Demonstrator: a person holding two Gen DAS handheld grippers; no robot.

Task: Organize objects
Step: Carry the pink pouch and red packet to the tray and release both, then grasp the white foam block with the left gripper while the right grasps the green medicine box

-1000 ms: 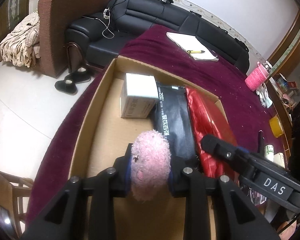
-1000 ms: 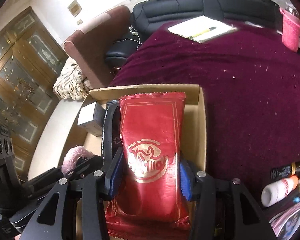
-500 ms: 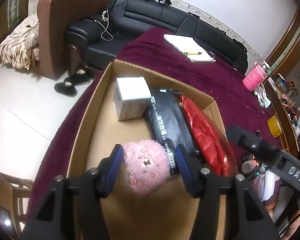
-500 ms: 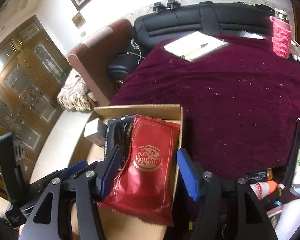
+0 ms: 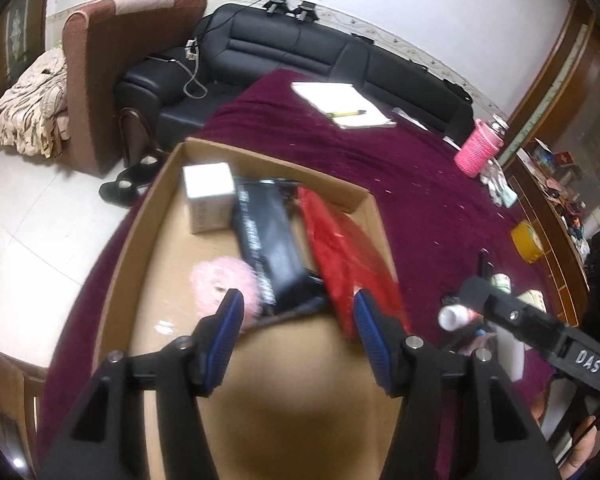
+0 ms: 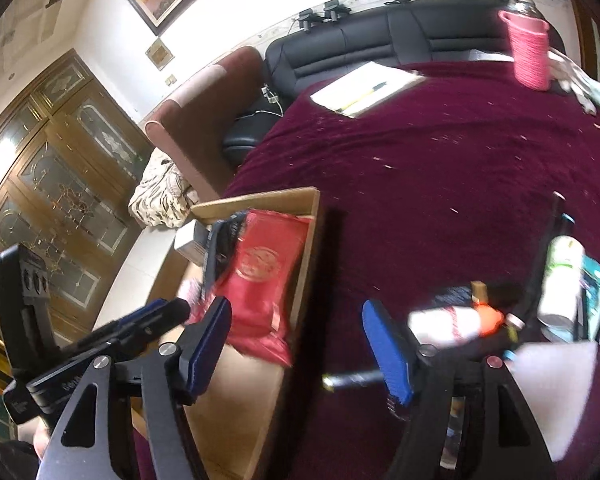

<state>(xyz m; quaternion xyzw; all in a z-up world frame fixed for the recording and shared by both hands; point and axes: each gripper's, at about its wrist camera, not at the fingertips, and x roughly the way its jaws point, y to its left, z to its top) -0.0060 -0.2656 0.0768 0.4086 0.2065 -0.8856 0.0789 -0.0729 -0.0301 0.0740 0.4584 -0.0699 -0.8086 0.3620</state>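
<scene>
The right gripper (image 6: 296, 344) is seen with jaws apart, just opened wider, nothing held between the blue pads (image 6: 388, 354); it is placed over the right wall of the cardboard box (image 6: 306, 256) and the maroon tablecloth (image 6: 440, 168). A red packet (image 6: 264, 276) is laid inside the box against that wall, with a black packet (image 6: 220, 248) and a white box (image 6: 186, 242) beside it. The left gripper (image 6: 140, 320) is visible at lower left, and a white bottle with an orange cap (image 6: 456, 322) is lying on the cloth at right.
</scene>
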